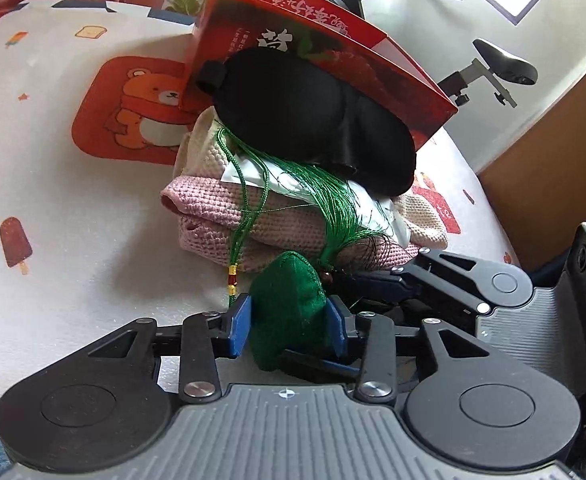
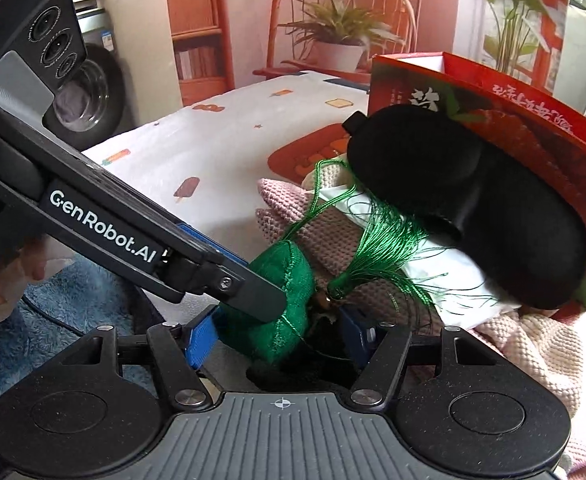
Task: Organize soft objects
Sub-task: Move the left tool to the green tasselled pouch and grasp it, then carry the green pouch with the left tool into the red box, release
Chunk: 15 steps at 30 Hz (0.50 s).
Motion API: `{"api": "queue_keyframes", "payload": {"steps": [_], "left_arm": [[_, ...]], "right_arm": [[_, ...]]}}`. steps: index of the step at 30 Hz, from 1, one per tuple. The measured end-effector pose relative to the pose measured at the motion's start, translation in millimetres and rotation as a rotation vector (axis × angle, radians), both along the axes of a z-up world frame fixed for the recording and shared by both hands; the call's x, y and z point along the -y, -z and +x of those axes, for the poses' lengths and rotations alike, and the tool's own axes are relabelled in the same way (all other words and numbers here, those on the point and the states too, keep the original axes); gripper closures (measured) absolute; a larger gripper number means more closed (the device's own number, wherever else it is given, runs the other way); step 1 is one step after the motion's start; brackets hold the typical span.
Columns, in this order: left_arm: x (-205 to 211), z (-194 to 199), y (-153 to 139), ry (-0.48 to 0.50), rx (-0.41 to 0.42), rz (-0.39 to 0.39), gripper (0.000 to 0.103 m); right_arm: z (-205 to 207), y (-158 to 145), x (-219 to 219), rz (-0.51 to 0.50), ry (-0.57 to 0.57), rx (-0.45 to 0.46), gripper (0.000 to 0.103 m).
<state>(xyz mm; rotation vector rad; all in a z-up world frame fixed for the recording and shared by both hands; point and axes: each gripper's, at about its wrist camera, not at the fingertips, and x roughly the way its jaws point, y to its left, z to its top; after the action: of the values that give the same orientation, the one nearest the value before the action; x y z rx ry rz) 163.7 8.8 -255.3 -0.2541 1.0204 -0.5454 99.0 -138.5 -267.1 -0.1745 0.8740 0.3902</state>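
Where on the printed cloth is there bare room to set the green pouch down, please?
Bare cloth lies left of the pink knit pile, toward the popsicle print. The pile, black eye mask and red box crowd the right.

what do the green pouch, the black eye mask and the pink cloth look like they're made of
Green pouch: likely felt or velvety fabric, matte and fuzzy, stitched seam, with a silky thread tassel.
Eye mask: smooth satin-like fabric in the left view, with a faint sheen at its creases; probably padded.
Pink cloth: chunky knit or crochet yarn, with visible loops.
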Motion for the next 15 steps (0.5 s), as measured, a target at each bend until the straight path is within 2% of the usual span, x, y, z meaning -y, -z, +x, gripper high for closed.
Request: {"api": "queue_keyframes", "payload": {"steps": [6, 15], "left_arm": [[1.8, -0.2, -4.0, 0.008, 0.022, 0.003, 0.061], [0.2, 0.3, -37.3, 0.006, 0.131, -0.032, 0.061]], "right_arm": [[3.3, 2.1, 0.8, 0.024, -0.006, -0.005, 0.051], [4.3, -31.1, 4.2, 0.039, -0.024, 0.104, 0.053]]}}
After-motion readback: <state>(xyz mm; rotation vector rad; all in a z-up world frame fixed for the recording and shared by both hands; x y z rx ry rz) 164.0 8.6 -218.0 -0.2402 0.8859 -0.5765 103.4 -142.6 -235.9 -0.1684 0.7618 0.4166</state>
